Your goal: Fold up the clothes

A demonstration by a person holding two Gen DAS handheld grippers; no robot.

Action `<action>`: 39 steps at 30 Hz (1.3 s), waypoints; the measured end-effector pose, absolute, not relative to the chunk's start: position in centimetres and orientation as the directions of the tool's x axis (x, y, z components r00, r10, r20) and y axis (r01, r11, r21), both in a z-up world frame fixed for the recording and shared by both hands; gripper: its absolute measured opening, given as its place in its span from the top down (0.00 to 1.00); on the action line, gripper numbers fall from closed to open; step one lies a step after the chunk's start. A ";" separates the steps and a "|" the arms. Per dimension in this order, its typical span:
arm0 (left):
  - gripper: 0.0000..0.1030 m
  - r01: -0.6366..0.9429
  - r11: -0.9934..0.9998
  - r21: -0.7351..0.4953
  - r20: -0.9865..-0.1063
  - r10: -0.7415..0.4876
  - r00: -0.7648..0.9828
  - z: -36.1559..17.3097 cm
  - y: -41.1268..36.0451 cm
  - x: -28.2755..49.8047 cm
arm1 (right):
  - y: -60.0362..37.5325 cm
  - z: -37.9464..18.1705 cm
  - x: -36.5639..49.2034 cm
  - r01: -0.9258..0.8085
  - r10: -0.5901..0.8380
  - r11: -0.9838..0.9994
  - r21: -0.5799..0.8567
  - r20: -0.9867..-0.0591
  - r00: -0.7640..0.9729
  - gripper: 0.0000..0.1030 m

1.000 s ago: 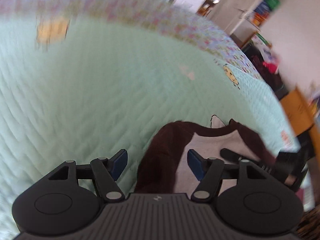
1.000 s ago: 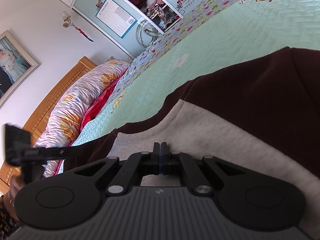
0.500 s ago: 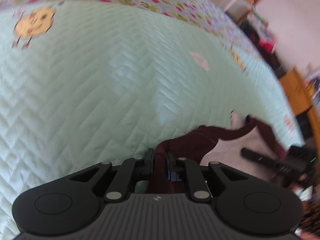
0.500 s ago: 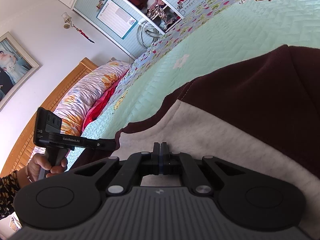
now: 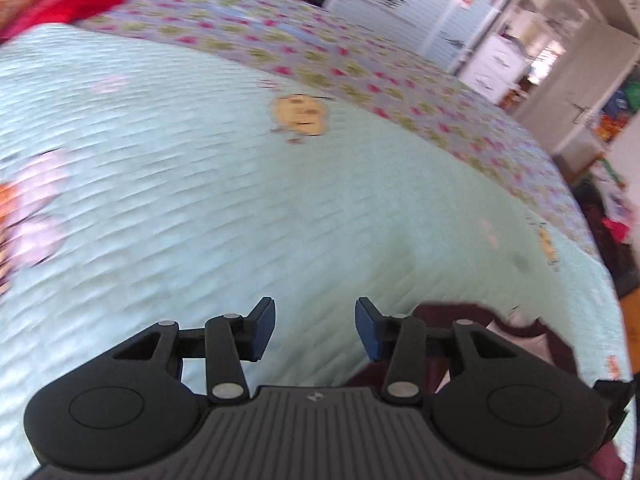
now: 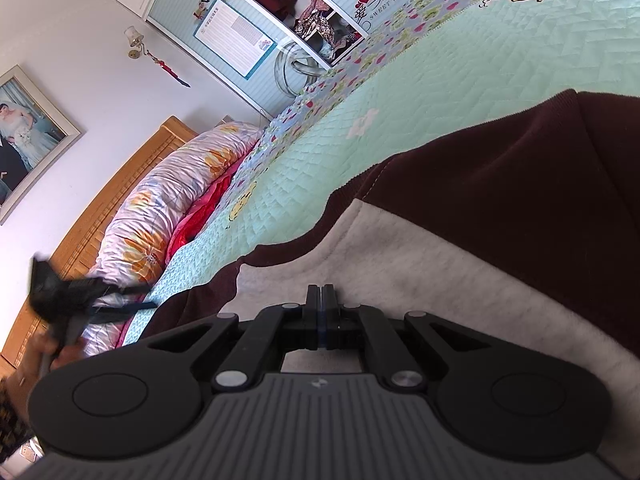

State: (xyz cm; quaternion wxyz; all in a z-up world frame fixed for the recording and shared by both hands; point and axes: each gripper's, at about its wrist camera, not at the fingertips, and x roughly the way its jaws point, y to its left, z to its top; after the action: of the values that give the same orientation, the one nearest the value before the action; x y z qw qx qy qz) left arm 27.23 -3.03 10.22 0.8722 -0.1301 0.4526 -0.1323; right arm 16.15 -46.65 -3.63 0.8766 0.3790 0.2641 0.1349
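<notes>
Left wrist view: the left gripper [image 5: 315,330] hangs over a mint quilt [image 5: 240,208]. Its jaws are spreading, with only bare quilt between the two blue pads [image 5: 262,330]. The one garment, a maroon and grey top [image 5: 516,330], lies low and to the right of the jaws, partly hidden behind the right finger. Only a corner shows, so its long axis cannot be told here. The picture is blurred.

Right wrist view: the right gripper [image 6: 322,312] has its jaws pressed together. They sit over the grey panel of the top [image 6: 460,248]; whether cloth is pinched between them cannot be told. The top spreads up and to the right, its maroon edge running on a slant from lower left to upper right. At the far left, blurred, a hand [image 6: 46,350] holds the other gripper just past the top's near-left corner.

Count: one top, two grippers, one quilt. The right gripper is nearer the top; the left would likely need to swing back to its right.
</notes>
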 end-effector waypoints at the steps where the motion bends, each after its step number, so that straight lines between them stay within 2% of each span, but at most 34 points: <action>1: 0.51 0.078 0.932 -0.355 -0.749 -0.333 0.573 10.6 -1.5 24.8 | -46.6 -3.6 16.1 -0.036 0.436 0.677 0.735 -0.361 0.824 0.99; 4: 0.45 -0.028 0.945 -0.326 -0.747 -0.240 0.620 11.2 1.8 17.4 | -46.7 -3.5 16.2 -0.035 0.436 0.678 0.734 -0.364 0.823 0.99; 5: 0.42 -0.066 0.958 -0.278 -0.754 -0.175 0.633 11.1 2.2 15.1 | -46.7 -3.5 16.2 -0.034 0.436 0.679 0.734 -0.364 0.823 0.99; 7: 0.42 -0.155 0.970 -0.190 -0.772 -0.050 0.634 10.6 2.9 11.4 | -46.7 -3.5 16.3 -0.033 0.435 0.679 0.733 -0.366 0.823 0.99; 13: 0.42 -0.391 0.918 -0.071 -0.749 0.210 0.629 9.5 6.4 2.9 | -46.8 -3.3 16.3 -0.025 0.438 0.676 0.737 -0.374 0.817 0.99; 15: 0.42 -0.436 0.894 -0.104 -0.754 0.214 0.621 9.3 8.1 1.0 | -46.6 -2.8 16.5 -0.011 0.430 0.692 0.722 -0.400 0.809 0.98; 17: 0.42 -0.372 0.926 -0.056 -0.773 0.196 0.603 9.0 8.1 0.2 | -45.8 -1.8 16.7 0.015 0.403 0.731 0.682 -0.449 0.797 0.97; 19: 0.42 -0.267 0.963 0.028 -0.769 0.192 0.610 8.8 6.9 -0.7 | -44.3 -0.2 16.5 0.062 0.347 0.780 0.622 -0.512 0.786 0.91; 20: 0.42 -0.211 0.976 0.061 -0.763 0.182 0.621 8.6 6.3 -1.2 | -43.3 0.7 16.3 0.087 0.311 0.805 0.586 -0.543 0.780 0.81; 21: 0.42 -0.155 0.983 0.095 -0.757 0.173 0.630 8.4 5.7 -1.7 | -41.8 1.9 15.7 0.066 0.305 0.827 0.558 -0.545 0.781 0.65; 22: 0.42 -0.118 0.983 0.140 -0.752 0.184 0.633 7.9 5.3 -1.9 | -40.3 3.0 15.1 0.043 0.302 0.847 0.530 -0.545 0.782 0.60; 24: 0.42 -0.045 0.973 0.228 -0.742 0.204 0.638 6.8 4.5 -2.2 | -36.6 5.2 13.1 -0.084 0.390 0.836 0.542 -0.479 0.786 0.57; 26: 0.42 0.014 0.966 0.258 -0.757 0.193 0.624 5.4 4.5 -2.2 | -32.5 6.7 11.3 -0.205 0.479 0.817 0.539 -0.437 0.761 0.56; 28: 0.52 0.060 0.962 0.267 -0.762 0.172 0.624 4.6 4.8 -2.3 | -28.6 7.3 10.3 -0.297 0.537 0.806 0.512 -0.422 0.730 0.54; 30: 0.88 0.080 0.955 0.285 -0.751 0.171 0.638 4.7 5.1 -2.0 | -25.7 7.0 10.3 -0.327 0.539 0.815 0.478 -0.419 0.731 0.54; 32: 0.95 0.052 0.944 0.324 -0.717 0.210 0.665 5.7 5.4 -1.2 | -24.6 5.6 11.1 -0.293 0.495 0.841 0.455 -0.429 0.756 0.53; 35: 0.96 -0.027 0.947 0.321 -0.659 0.244 0.712 9.2 6.9 1.4 | -24.9 2.8 11.4 -0.249 0.480 0.832 0.495 -0.420 0.770 0.49; 39: 0.96 -0.162 0.975 0.155 -0.548 0.221 0.807 17.8 11.8 6.4 | -25.5 0.0 11.8 -0.206 0.473 0.811 0.548 -0.406 0.782 0.50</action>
State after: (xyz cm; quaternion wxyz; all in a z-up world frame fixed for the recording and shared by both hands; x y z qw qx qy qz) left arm 6.37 11.76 17.84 0.9491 0.0506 0.2942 0.1009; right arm 11.78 -25.47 -0.03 0.9117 0.2447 0.2725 0.1861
